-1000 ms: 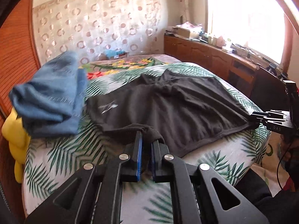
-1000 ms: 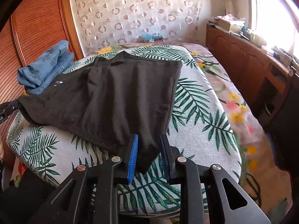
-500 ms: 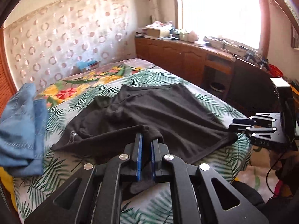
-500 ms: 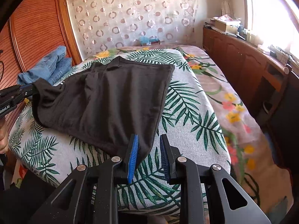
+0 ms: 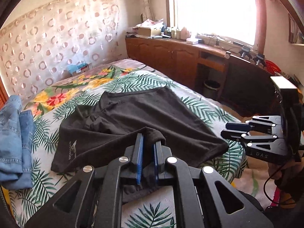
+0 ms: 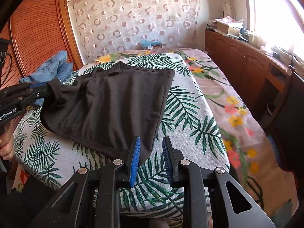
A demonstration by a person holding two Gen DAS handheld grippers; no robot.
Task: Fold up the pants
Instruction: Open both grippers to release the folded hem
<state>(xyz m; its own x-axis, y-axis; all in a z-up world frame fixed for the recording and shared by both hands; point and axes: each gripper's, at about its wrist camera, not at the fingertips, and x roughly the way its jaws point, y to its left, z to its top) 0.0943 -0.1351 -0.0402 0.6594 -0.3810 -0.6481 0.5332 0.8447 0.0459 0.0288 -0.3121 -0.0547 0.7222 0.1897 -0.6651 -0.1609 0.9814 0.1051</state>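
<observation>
Nearest in the left wrist view, the left gripper [image 5: 147,152] has a bunched fold of the black pants [image 5: 144,117] between its blue pads, and its jaws are opening; how firmly the cloth is pinched is hard to tell, since the fold drapes over the pad tips and hides them. In the right wrist view the right gripper [image 6: 151,152] stands parted, with the near corner of the pants [image 6: 114,104] lying against its left pad only and a clear gap to the right pad, so it grasps nothing. The pants lie spread on the bed [image 6: 190,114], over the palm-leaf sheet, at the bed's near end. Only the left view shows the pale logo near the pants' left edge; only the right view shows the straight far hem. Left of the pants, toward the wooden headboard [image 6: 38,38], lie folded blue jeans [image 5: 13,138], partly cut off by the frame. Beyond the bed hangs a ring-patterned curtain [image 6: 133,19].
</observation>
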